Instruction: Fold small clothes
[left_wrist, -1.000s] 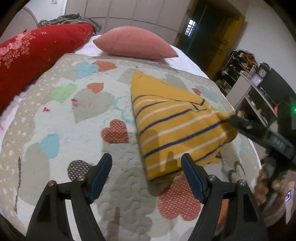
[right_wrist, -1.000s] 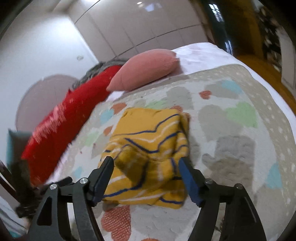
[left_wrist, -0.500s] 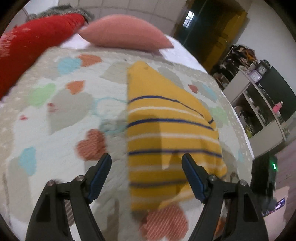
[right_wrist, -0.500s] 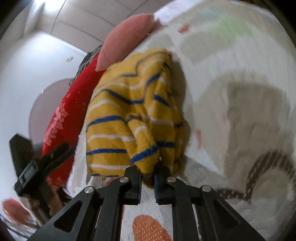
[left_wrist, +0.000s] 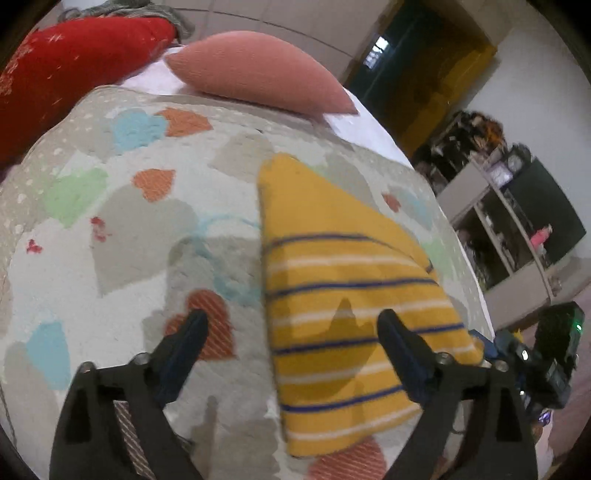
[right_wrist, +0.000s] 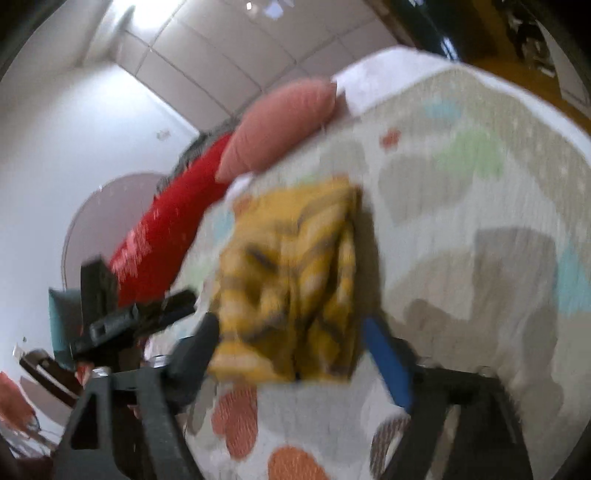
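A yellow garment with blue and white stripes (left_wrist: 332, 295) lies folded on the heart-patterned bedspread (left_wrist: 122, 229). My left gripper (left_wrist: 291, 347) is open and empty, held over the garment's near left edge. My right gripper (right_wrist: 295, 354) is open and empty just in front of the garment (right_wrist: 295, 277), which looks bunched and blurred in the right wrist view. The right gripper also shows at the far right of the left wrist view (left_wrist: 517, 354), beside the garment's right corner. The left gripper shows at the left of the right wrist view (right_wrist: 144, 317).
A pink pillow (left_wrist: 255, 74) and a red bolster (left_wrist: 62, 77) lie at the head of the bed. Shelving with clutter (left_wrist: 509, 221) stands to the right past the bed's edge. A white wall and cupboard doors (right_wrist: 184, 74) are behind.
My right gripper was shut on the garment's corner half a second ago and has opened and let it go. The garment has dropped onto the bedspread. My left gripper stayed open.
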